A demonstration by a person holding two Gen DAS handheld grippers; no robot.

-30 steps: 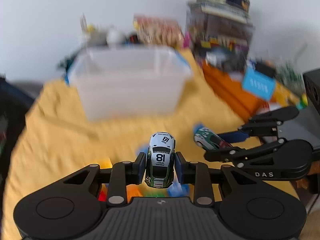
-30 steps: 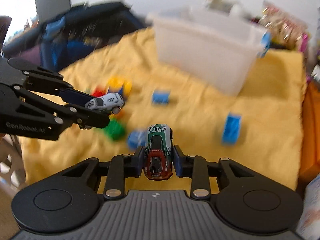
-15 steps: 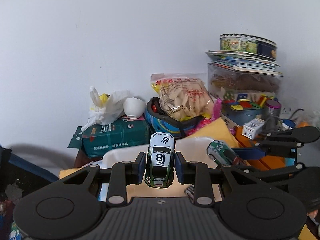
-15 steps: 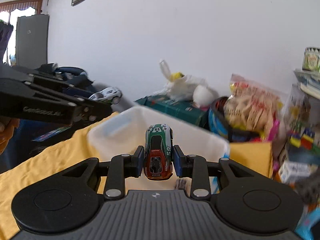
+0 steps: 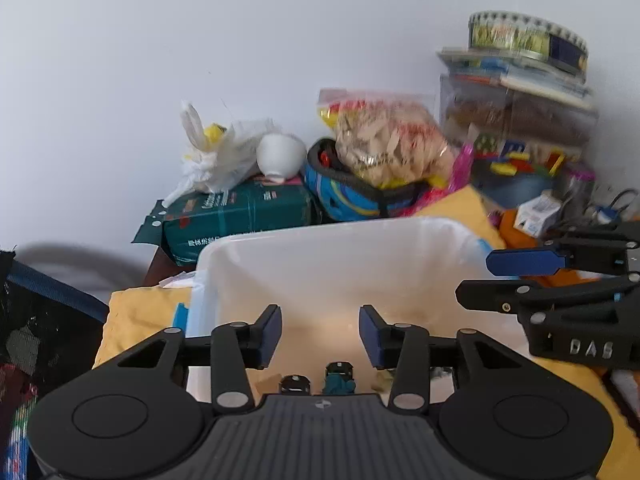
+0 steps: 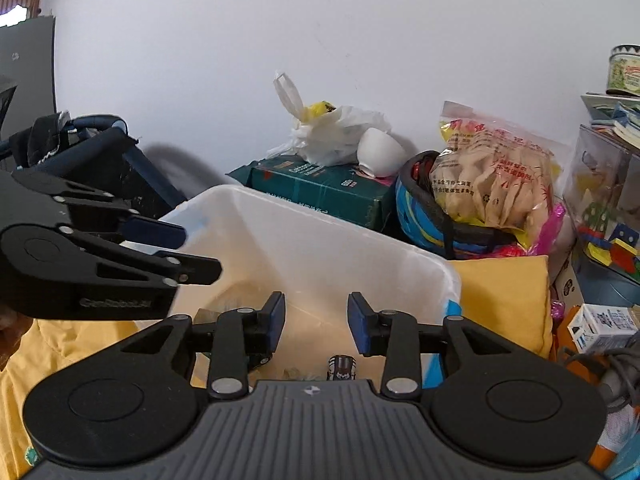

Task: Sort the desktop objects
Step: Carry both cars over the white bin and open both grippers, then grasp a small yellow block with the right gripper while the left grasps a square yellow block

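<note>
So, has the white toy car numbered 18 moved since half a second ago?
Yes. It has left the left gripper, whose jaws are opening with nothing between them, and probably dropped into the white bin.

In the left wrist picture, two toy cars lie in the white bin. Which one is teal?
The teal toy car is the right one of the two; the dark toy car lies beside it on the left.
</note>
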